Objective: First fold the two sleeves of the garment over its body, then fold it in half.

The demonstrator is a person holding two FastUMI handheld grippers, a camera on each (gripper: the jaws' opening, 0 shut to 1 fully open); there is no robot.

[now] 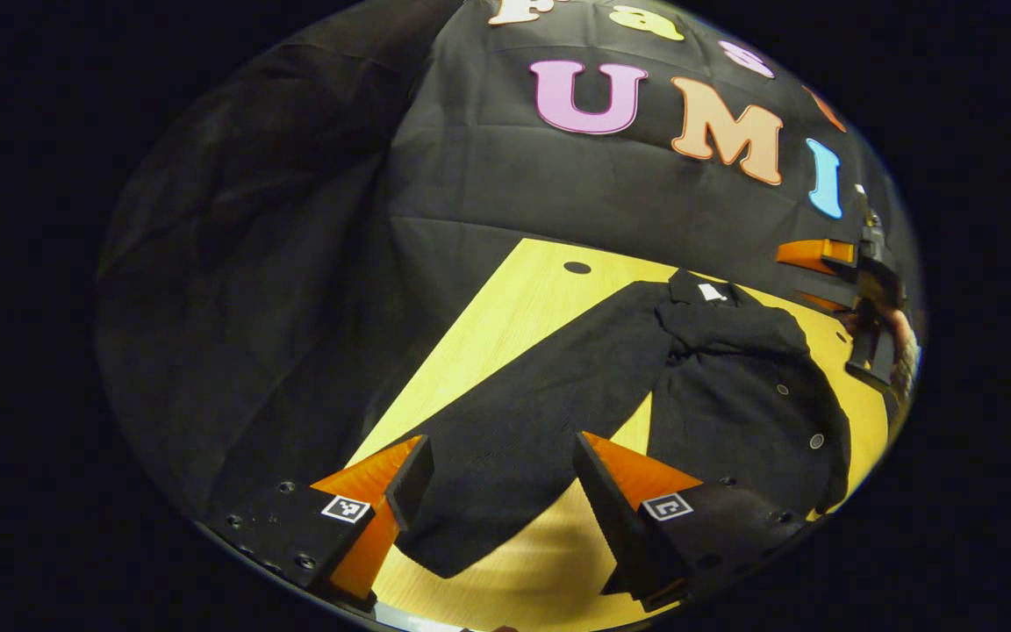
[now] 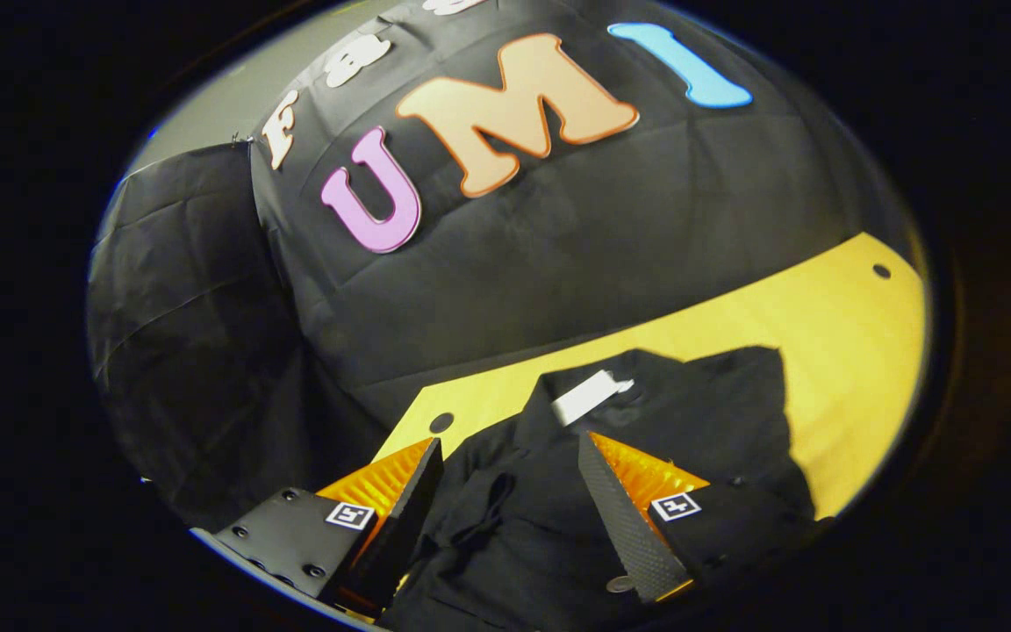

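Evidently the sleeve-folding step: in the left gripper view one sleeve (image 1: 523, 412) lies stretched out across the wooden table (image 1: 505, 316) away from the dark garment (image 1: 734, 386), not yet folded in. The left gripper (image 1: 501, 483) hovers over its cuff end, fingers apart, holding nothing. Next move, I judge: drop, pinch the cuff, carry it over the body. The right gripper (image 2: 510, 491) sits over the collar area, fingers apart. The garment is black and buttoned, bunched near the collar tag (image 2: 591, 395).

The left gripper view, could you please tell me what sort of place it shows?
Probably a staged recording booth: black cloth wall behind a wooden table, a black buttoned garment laid out, and another hand-held gripper at the far side.
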